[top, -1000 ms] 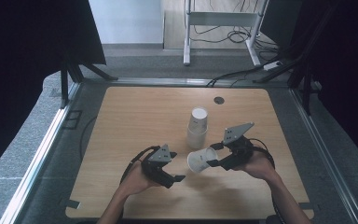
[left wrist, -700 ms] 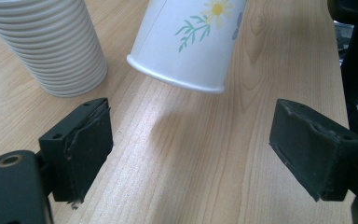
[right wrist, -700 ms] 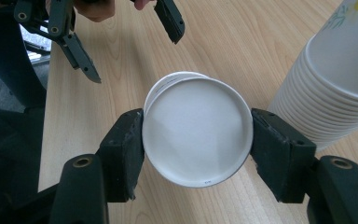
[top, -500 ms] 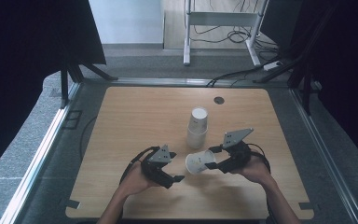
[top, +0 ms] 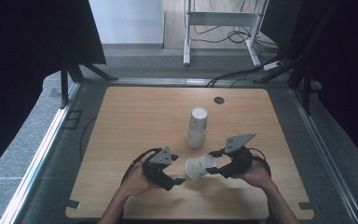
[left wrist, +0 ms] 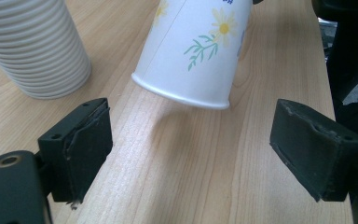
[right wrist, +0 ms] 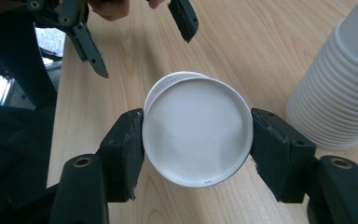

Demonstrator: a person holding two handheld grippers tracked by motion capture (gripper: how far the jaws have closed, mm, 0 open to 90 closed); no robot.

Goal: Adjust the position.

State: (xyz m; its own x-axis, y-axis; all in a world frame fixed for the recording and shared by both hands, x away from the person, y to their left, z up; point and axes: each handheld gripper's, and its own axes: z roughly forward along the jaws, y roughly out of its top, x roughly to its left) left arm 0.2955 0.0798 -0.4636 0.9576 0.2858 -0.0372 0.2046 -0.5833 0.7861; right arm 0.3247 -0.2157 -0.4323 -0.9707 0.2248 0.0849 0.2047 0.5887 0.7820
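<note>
1. High view: on the light wooden desk (top: 135,116), a tall stack of white paper cups (top: 197,128) stands upside down near the centre. At its 6 o'clock, the right gripper (top: 213,166) holds a single white paper cup with a flower print (top: 199,167) sideways, mouth toward 9 o'clock. The left gripper (top: 179,174) sits just beside it at 9 o'clock.
2. Left gripper view: its jaws stand wide apart, gripping nothing; the flowered cup (left wrist: 196,49) hangs tilted at 12 o'clock, clear of the desk, the ribbed stack (left wrist: 33,46) at 10 o'clock.
3. Right gripper view: its jaws press both sides of the cup's base (right wrist: 197,135); the stack (right wrist: 340,88) stands at 2 o'clock.
</note>
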